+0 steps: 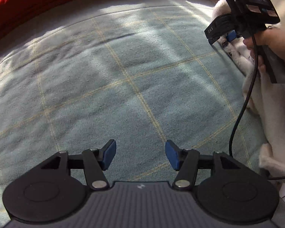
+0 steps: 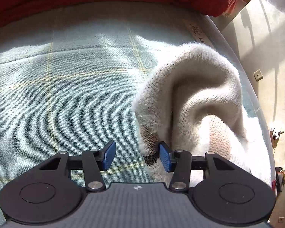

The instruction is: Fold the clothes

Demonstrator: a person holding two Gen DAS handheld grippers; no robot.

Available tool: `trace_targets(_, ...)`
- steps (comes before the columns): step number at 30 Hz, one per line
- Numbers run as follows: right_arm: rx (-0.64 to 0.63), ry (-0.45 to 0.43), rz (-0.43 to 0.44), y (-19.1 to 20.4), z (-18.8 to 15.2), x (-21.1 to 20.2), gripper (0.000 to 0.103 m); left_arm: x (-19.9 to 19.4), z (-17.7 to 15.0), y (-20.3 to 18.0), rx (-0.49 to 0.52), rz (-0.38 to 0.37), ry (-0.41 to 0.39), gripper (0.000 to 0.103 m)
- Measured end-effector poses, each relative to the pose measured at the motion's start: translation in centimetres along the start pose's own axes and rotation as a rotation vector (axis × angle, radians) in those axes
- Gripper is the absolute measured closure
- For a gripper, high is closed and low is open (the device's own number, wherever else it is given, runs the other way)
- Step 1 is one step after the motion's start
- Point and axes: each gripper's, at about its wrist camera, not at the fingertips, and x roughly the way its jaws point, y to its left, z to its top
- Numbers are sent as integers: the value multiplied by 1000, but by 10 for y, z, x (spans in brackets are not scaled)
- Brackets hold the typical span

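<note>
**Bunched sweater at the bed's edge, one pad against it**

A cream knit sweater (image 2: 195, 98) sits heaped in a tall fold on the pale green checked bedspread (image 2: 66, 87), close to the bed's right edge, with the floor (image 2: 266, 43) just beyond. The right gripper (image 2: 137, 156) has its fingers apart; the right pad touches the sweater's dark-flecked hem, the left pad stands clear over the bedspread. So nothing is pinched. The left gripper (image 1: 140, 154) hangs over bare bedspread, fingers spread wide and empty, well apart from the sweater.

Risks, as I judge them: closing from here may catch only the fuzzy hem edge, or one layer, and the knit could slip out on a lift. A pull toward the edge might drag the heap off the bed. The black cable (image 1: 245, 102) trails over the sweater in the left view and could snag in the cloth. How many layers lie in that fold is hard to tell.
</note>
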Motion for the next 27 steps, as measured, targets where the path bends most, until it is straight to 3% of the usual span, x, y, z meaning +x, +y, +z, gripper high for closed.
trace_targets(6,23,-10,-75,-7,8,25,51,-4,-6,-6,-32,-38,-6,45)
trace_targets(10,43,-21,-50,-19,6,29,52,-2,6,-17,-55,-63,-34,45)
trace_targets(12,40,-29,-41,-25,3,31,68,-3,9,-22,-49,-76,-49,45)
trace_targets(13,37,-30,-27,-30,1,30,70,-4,10,-24,-45,-79,-53,45)
trace_targets(15,39,-34,22,-43,-1,27,80,-5,12,-28,-38,-82,-57,45)
trace_targets(17,58,-33,79,-58,-1,21,84,-6,11,-28,-40,-74,-53,45)
trace_targets(23,153,-34,324,-109,-5,-12,86,-11,2,-24,-73,-69,-53,45)
trace_targets(27,131,-25,465,-112,-7,-54,86,-25,-7,-20,-86,-61,-68,45)
